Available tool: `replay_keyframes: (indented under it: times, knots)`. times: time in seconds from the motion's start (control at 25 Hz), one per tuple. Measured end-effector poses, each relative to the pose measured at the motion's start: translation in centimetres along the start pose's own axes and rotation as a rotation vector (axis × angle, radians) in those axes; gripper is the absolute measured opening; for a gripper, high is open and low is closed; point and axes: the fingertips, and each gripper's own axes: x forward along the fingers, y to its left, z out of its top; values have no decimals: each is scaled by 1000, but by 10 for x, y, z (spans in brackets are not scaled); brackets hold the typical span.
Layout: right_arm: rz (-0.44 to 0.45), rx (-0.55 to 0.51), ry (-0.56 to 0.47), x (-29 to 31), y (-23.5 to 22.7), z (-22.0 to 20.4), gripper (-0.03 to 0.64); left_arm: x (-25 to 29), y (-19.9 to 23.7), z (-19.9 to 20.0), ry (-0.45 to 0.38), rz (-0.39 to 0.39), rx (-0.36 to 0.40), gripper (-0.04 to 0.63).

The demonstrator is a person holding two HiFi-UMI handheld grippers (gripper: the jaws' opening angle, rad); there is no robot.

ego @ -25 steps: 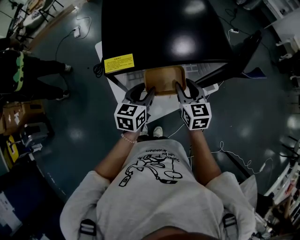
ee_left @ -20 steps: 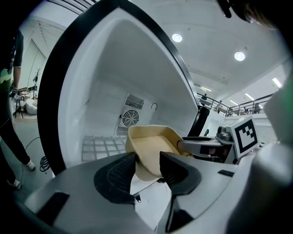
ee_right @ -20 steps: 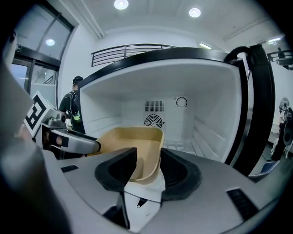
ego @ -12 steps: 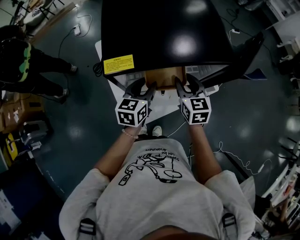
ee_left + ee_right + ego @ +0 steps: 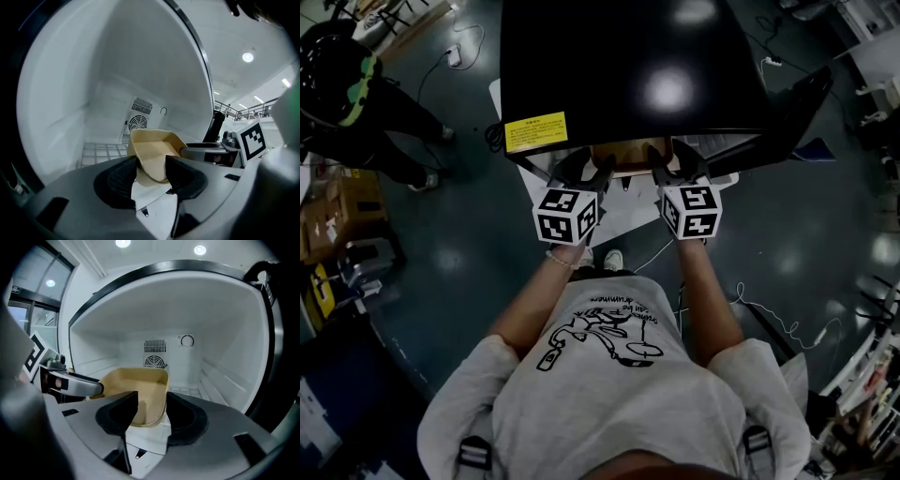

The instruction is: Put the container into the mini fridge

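Right now the tan container (image 5: 136,385) is inside the open mini fridge (image 5: 628,66), low down nr the front lip. In the head view only a thin strip of it shows under the black top. Its base is hidden behind the jaws, so can't tell if it rests on the fridge floor.

L gripper (image 5: 151,165): jaws have just been opening, now spread w/ the container's near corner btwn them, pads not squeezing it.

R gripper (image 5: 152,399): same, jaws have just been opening, now apart, one inside the container & one outside its side wall, no pinch.

Both grippers point into the fridge side by side, marker cubes up. Back wall has a round fan grille (image 5: 155,362) w/ a dial (image 5: 187,341) just beside it. Wire grid (image 5: 101,152) lies low at the back, behind the container. Yellow label (image 5: 534,131) sits on the fridge top nr its front edge, L side.
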Motion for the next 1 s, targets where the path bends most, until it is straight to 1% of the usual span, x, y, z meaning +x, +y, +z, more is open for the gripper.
replay_keyframes:
  times: [1.0]
  knots:
    - [7,11,33,39,-13,-6,198,31,22,0,24,25,-12,199]
